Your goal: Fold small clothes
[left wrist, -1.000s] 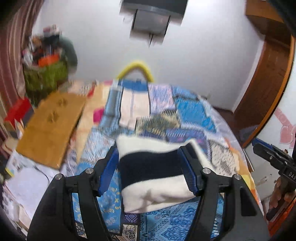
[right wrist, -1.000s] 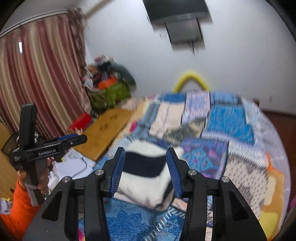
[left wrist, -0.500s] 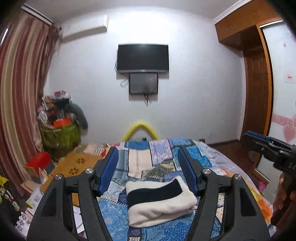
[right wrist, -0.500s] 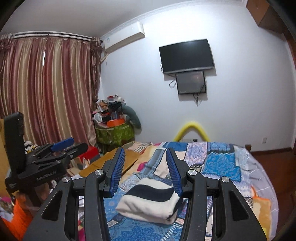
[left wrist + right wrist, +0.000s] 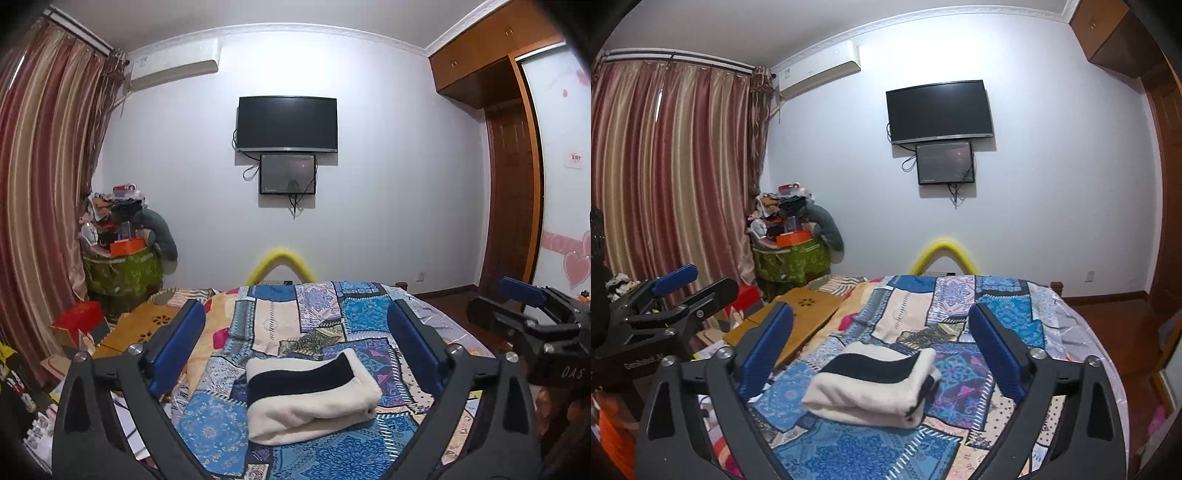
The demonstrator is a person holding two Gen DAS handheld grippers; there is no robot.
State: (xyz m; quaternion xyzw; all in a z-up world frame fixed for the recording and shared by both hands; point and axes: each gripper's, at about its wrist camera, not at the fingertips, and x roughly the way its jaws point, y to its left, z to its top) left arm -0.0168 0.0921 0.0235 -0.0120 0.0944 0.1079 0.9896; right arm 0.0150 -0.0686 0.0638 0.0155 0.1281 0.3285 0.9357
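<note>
Left gripper [image 5: 295, 347] and right gripper [image 5: 881, 338] spread wide, holding nothing, raised above the folded cream-and-black garment [image 5: 312, 397]. Lying on the patchwork bedspread [image 5: 321, 310], long axis left to right, folded roll end rightward. Beyond: wall TV [image 5: 287, 123], curtain [image 5: 665, 177].

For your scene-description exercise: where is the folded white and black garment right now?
In both wrist views the folded garment lies on the patchwork bedspread, low and central, framed between open gripper fingers that do not touch it.
</note>
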